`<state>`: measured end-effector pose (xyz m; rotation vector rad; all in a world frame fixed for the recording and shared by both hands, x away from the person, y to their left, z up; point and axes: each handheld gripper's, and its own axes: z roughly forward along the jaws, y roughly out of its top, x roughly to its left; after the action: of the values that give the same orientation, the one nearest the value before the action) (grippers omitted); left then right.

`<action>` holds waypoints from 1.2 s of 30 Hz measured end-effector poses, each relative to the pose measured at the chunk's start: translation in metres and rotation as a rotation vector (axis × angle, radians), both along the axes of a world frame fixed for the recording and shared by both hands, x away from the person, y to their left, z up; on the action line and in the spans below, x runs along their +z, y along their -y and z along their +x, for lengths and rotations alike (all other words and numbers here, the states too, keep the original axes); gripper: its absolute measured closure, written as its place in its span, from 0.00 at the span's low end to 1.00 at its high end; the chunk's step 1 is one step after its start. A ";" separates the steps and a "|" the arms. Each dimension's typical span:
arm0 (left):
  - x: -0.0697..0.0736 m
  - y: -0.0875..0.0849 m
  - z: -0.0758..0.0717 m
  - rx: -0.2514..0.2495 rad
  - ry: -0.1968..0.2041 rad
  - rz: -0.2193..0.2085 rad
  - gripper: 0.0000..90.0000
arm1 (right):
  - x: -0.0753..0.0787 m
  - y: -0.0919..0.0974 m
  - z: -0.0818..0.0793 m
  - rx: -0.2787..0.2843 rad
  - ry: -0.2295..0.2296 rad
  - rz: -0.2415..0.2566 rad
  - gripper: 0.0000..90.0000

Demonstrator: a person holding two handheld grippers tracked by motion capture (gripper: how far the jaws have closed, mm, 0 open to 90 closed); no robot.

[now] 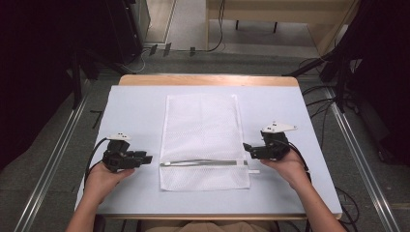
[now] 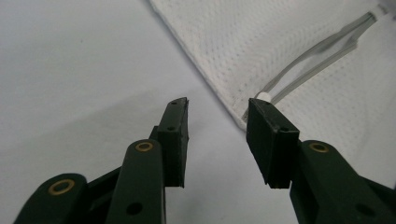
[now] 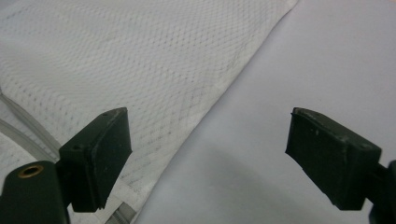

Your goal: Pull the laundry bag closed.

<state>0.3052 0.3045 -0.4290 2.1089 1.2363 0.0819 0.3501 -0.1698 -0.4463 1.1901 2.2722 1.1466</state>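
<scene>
Left gripper (image 1: 148, 158): jaws apart, empty | right gripper (image 1: 246, 147): jaws wide, empty | mesh bag (image 1: 203, 130): flat between both, zipper (image 1: 200, 163) partly parted.

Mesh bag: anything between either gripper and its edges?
Nothing visible. The left gripper and right gripper flank the mesh bag, jaws open, with bare table between each and the nearest bag edge.
</scene>
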 end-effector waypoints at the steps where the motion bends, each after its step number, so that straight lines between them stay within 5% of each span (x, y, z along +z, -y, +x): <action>1: 0.000 0.001 0.000 0.000 -0.004 0.002 0.65 | 0.000 -0.001 0.000 -0.003 -0.002 -0.002 0.19; 21: 0.004 -0.007 0.004 0.025 0.031 -0.029 0.54 | -0.003 -0.008 0.002 0.019 -0.076 -0.034 0.41; 31: 0.002 -0.007 0.002 0.001 0.008 -0.034 0.56 | -0.001 -0.008 0.004 0.028 -0.136 0.012 0.48; 36: 0.003 -0.008 0.001 -0.003 0.018 -0.038 0.54 | 0.005 -0.007 0.001 0.019 -0.114 0.031 0.50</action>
<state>0.3067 0.3126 -0.4263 2.0733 1.2149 0.0757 0.3512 -0.1625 -0.4413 1.2787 2.3629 1.1518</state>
